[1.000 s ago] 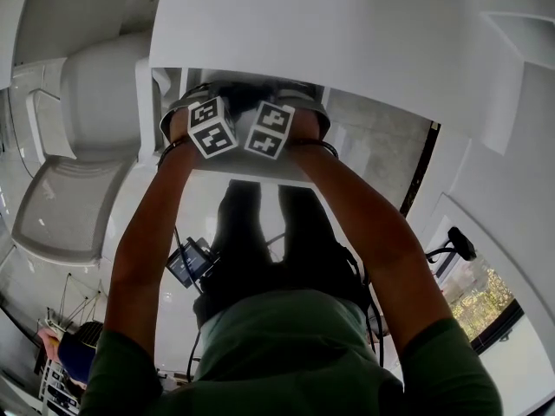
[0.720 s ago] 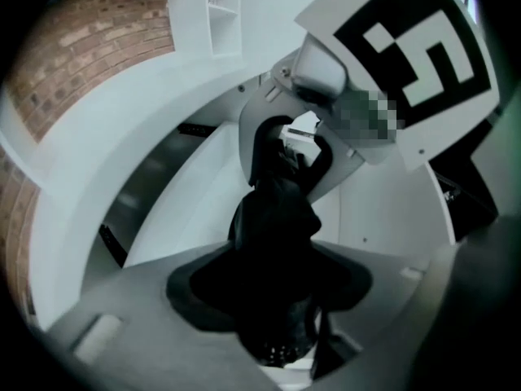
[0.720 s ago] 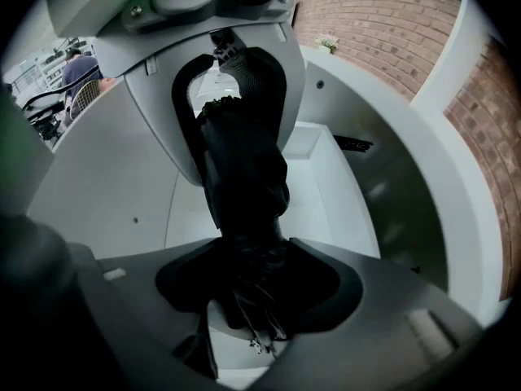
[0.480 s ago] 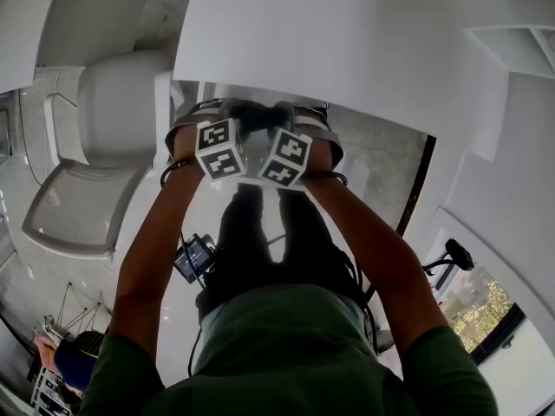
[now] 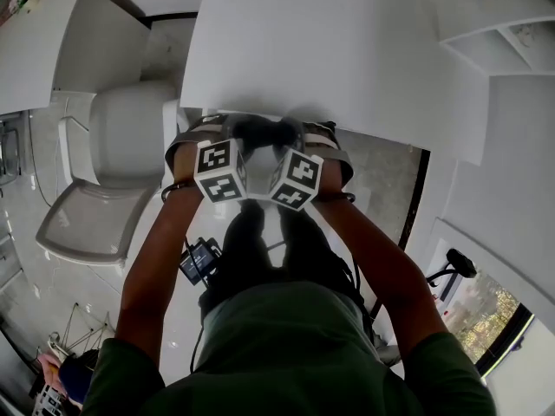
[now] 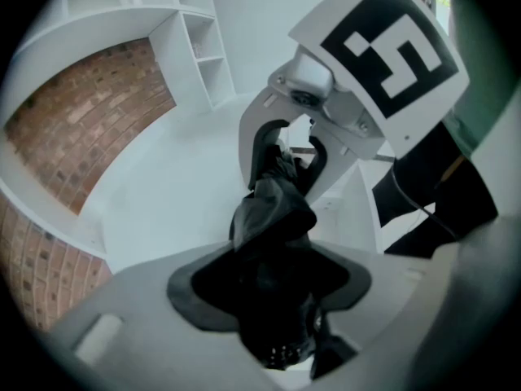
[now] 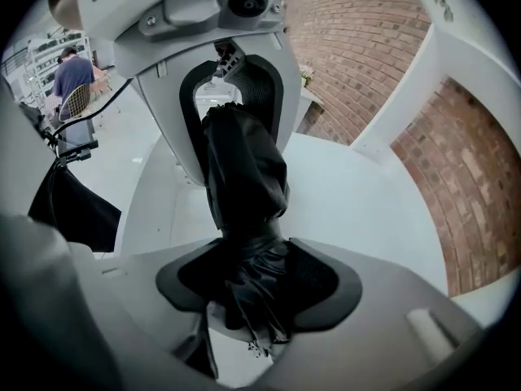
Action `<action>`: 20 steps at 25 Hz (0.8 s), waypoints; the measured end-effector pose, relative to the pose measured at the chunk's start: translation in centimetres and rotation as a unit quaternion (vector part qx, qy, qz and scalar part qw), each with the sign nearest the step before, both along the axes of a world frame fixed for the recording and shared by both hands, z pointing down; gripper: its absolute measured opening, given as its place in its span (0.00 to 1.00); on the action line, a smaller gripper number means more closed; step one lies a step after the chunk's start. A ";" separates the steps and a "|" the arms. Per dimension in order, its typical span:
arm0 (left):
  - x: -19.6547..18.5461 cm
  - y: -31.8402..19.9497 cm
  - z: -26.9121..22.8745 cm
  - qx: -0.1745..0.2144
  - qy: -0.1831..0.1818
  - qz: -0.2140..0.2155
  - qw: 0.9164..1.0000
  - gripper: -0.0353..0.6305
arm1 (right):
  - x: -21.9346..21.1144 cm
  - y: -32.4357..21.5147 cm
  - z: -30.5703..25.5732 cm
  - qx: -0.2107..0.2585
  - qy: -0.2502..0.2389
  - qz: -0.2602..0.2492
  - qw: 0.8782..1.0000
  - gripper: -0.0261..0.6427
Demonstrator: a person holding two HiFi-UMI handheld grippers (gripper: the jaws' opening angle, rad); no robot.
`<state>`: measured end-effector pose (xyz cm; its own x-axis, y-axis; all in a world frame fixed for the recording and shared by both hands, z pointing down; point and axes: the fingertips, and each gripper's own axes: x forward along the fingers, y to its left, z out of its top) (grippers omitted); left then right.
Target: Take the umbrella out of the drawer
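A folded black umbrella (image 5: 260,133) hangs level between my two grippers, just in front of the white tabletop's near edge. My left gripper (image 5: 230,135) is shut on one end and my right gripper (image 5: 297,137) on the other, with their marker cubes side by side. In the left gripper view the black fabric (image 6: 273,218) fills my left gripper's (image 6: 273,300) jaws and runs on into the right one beyond. The right gripper view shows the umbrella (image 7: 242,177) bunched in my right gripper (image 7: 256,287), reaching up to the left one. No drawer is visible.
A broad white tabletop (image 5: 347,50) lies ahead of the grippers. A white chair (image 5: 113,172) stands at the left, white shelving (image 5: 512,33) at the upper right. Brick walls (image 7: 366,47) show behind the table. The person's legs are below the hands.
Both grippers have risen together with the umbrella between them, coming up from below the tabletop's edge. The grip on both ends looks unchanged.
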<state>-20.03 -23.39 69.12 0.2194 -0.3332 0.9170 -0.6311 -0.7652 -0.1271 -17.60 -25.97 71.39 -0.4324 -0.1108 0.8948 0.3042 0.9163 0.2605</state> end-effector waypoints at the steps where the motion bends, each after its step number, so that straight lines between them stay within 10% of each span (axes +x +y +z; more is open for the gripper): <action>1: 0.2 -0.4 -0.8 0.004 -0.002 0.002 1.000 0.40 | 0.2 -0.4 -0.7 0.003 -0.003 0.002 1.000 0.40; 20: 4.1 -10.1 -9.7 0.075 -0.034 0.036 0.996 0.40 | 3.9 -10.4 -10.2 0.067 -0.052 0.029 0.996 0.40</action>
